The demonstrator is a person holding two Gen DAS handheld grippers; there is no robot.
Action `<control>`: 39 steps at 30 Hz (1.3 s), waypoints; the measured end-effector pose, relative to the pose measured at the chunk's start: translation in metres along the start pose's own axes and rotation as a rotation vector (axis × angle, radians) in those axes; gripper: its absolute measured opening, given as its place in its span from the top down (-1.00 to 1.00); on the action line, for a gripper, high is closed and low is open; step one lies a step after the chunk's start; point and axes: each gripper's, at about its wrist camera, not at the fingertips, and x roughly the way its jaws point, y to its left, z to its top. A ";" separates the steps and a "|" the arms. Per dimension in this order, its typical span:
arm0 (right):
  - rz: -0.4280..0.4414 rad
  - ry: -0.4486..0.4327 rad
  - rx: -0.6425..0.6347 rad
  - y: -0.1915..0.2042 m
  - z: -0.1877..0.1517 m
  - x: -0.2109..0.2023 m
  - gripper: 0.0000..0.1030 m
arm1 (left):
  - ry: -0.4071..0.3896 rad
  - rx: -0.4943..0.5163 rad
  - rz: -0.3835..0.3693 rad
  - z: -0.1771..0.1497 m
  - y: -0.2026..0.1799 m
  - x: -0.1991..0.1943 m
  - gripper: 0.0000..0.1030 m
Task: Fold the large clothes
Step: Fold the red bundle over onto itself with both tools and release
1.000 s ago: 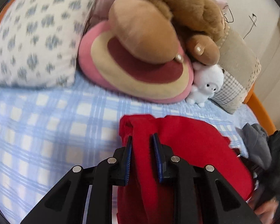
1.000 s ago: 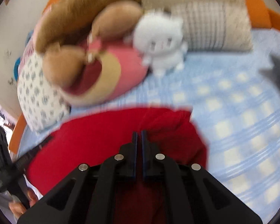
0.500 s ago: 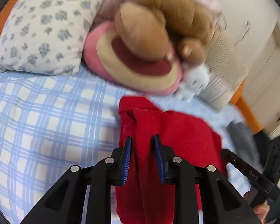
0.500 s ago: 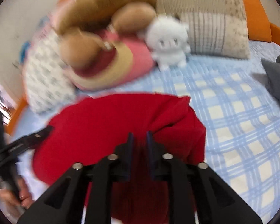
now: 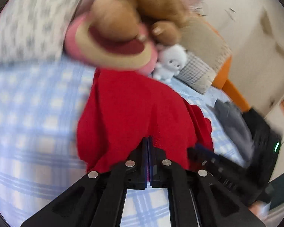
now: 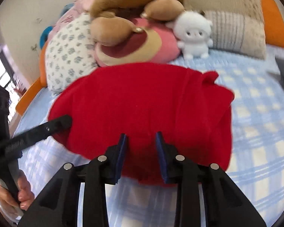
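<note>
Folded red garment (image 6: 142, 104) on checked bedsheet (image 6: 255, 113)

No text, label, brand, number or sign can be read in either view; the small markings that show are blurred.

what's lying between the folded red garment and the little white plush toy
Only bare blue checked bedsheet between red garment and white plush toy, per the right wrist view.

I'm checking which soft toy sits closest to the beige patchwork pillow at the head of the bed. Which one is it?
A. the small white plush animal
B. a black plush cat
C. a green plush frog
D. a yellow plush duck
A: in the right wrist view the small white plush animal sits directly against the beige patchwork pillow, beside the pink round plush cushion.
</note>
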 end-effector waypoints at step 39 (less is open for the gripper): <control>0.032 -0.025 0.151 -0.044 0.035 -0.037 0.32 | -0.075 0.061 0.010 0.028 0.003 -0.024 -0.38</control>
